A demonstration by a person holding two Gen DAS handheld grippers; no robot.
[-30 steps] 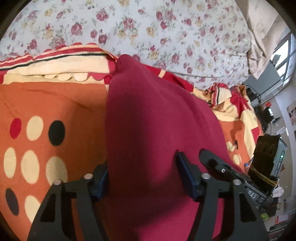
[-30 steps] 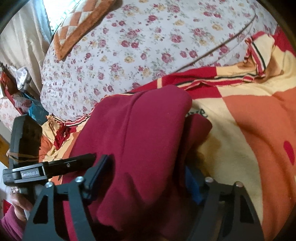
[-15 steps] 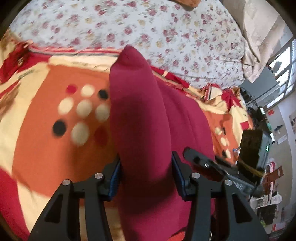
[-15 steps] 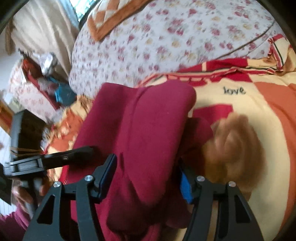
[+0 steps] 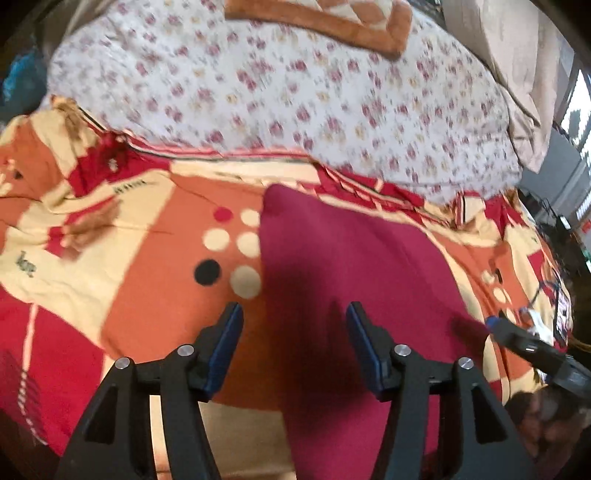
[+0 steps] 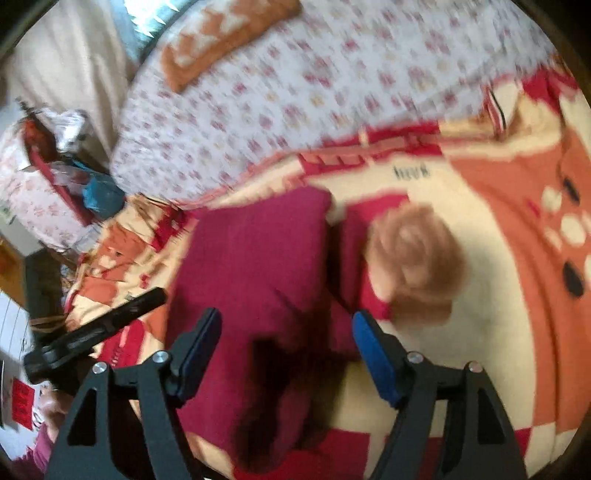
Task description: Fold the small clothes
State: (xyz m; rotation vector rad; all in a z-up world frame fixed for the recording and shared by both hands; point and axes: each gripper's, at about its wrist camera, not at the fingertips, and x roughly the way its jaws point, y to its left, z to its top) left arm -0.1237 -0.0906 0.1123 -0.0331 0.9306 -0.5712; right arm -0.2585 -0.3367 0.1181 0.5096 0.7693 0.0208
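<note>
A dark red garment (image 5: 351, 266) lies folded on the patterned blanket (image 5: 147, 266); it also shows in the right wrist view (image 6: 255, 258). My left gripper (image 5: 293, 321) is open and empty, raised above the garment's near left part. My right gripper (image 6: 286, 326) is open and empty above the garment's near right part. The right gripper's finger shows at the right of the left wrist view (image 5: 524, 343); the left gripper's finger shows at the left of the right wrist view (image 6: 99, 325). Both views are blurred.
A floral quilt (image 5: 295, 92) is heaped behind the blanket, with an orange checked cushion (image 5: 325, 18) on top. A brown furry patch (image 6: 410, 266) lies on the blanket to the right of the garment. Clutter and furniture (image 6: 55, 166) stand beside the bed.
Both grippers have opened and let go of the red garment, then lifted back. The garment dropped from its raised fold and now lies flat on the blanket.
</note>
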